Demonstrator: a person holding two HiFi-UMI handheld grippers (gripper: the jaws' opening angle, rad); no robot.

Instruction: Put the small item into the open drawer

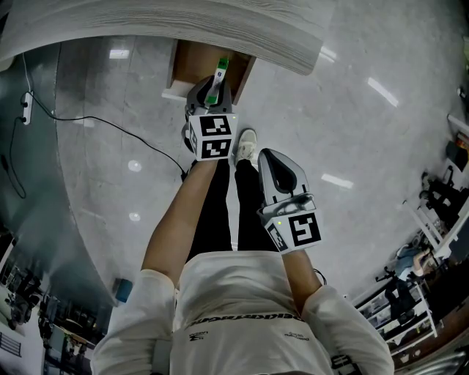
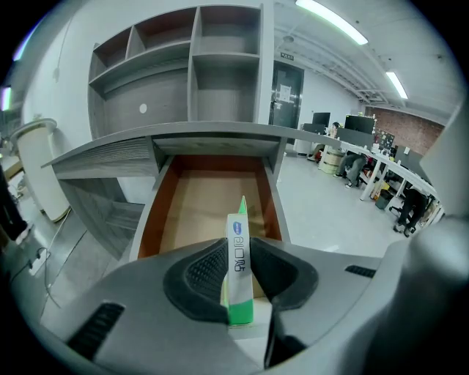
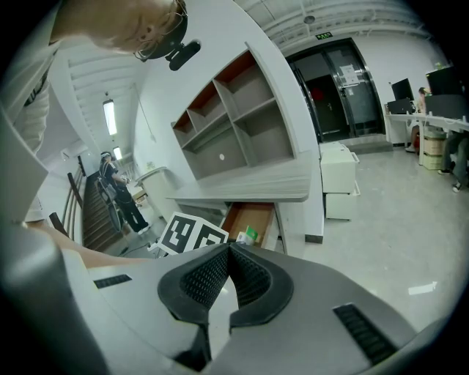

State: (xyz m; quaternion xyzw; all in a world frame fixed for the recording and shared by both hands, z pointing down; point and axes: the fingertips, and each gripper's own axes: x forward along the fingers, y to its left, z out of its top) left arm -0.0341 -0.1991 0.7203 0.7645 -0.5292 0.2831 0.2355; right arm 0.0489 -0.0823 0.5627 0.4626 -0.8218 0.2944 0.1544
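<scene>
Now | left gripper clamps slim white-green box before open drawer | right gripper closed, empty

A glossy grey floor carried everything. On it stood a grey wood-grain desk with a curved top. Under that top a drawer stood pulled out, brown inside. Open shelves rose above the desk top. A black cable ran over the floor from a white power strip at the left. A white shoe stood on the floor near the drawer's front. A low white cabinet stood on the floor beside the desk.
</scene>
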